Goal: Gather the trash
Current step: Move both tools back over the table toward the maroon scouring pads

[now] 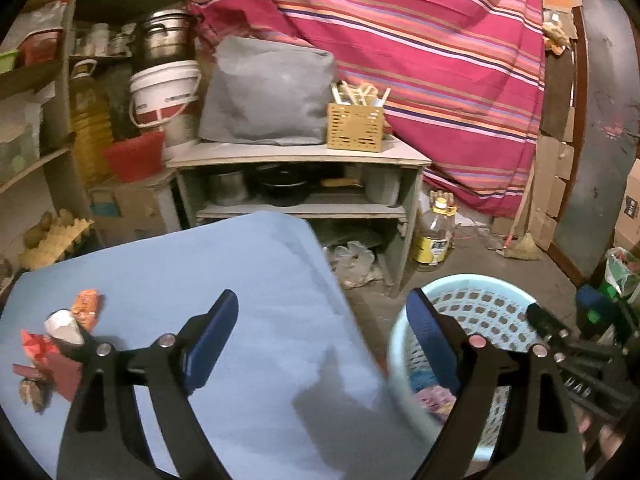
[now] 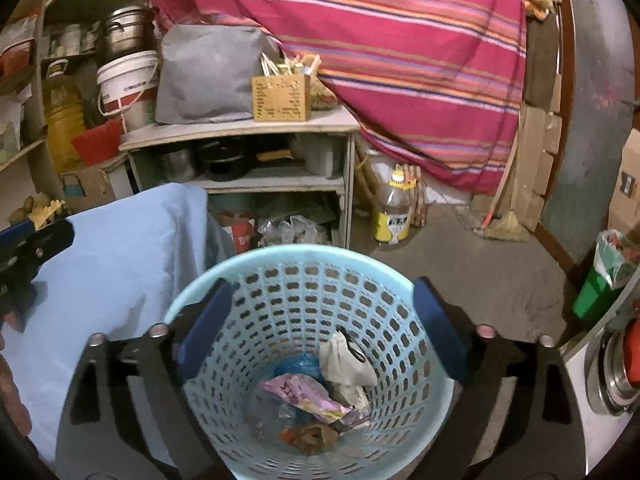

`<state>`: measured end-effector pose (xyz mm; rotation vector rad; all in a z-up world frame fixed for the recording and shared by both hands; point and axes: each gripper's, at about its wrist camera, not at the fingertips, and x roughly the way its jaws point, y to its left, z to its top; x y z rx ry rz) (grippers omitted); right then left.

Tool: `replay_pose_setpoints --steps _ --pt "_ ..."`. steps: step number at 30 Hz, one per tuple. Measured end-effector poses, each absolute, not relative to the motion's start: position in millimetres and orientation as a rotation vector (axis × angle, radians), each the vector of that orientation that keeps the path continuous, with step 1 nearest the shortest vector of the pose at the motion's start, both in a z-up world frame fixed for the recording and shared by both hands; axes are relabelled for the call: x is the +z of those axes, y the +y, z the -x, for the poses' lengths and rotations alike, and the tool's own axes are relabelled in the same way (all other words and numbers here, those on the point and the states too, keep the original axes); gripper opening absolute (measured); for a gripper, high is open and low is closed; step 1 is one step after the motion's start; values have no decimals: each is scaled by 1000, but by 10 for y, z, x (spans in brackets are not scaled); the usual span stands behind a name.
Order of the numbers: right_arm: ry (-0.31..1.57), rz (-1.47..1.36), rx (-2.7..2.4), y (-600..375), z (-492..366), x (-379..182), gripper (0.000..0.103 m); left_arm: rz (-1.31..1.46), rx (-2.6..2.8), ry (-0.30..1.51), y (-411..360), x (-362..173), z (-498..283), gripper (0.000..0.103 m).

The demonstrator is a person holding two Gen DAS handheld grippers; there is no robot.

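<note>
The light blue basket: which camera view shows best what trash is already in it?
The right wrist view: it looks straight down into the basket, showing a purple wrapper and a white bag. The left wrist view catches only part of its rim, its contents mostly hidden behind a finger.

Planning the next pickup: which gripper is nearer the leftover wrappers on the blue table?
Left. The left gripper hangs open over the blue table, with the wrappers just beside its left finger. The right gripper is open above the basket, off the table's edge.
</note>
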<state>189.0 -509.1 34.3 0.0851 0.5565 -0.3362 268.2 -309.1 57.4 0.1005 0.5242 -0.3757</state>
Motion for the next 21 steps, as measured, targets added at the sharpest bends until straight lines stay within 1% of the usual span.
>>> replay_pose_setpoints --steps 1,3,13,21 --pt "548 -79 -333 -5032 -1889 369 98 -105 -361 515 -2967 586 -2661 87" --pt "539 -78 -312 -4915 -1912 409 99 -104 -336 503 -2764 606 -2634 92" --pt "565 -11 -230 -4152 -2196 387 99 -92 -133 511 -1297 543 -2655 95" --pt "580 -116 -144 -3729 -2393 342 99 -38 10 571 -324 208 -2736 96"
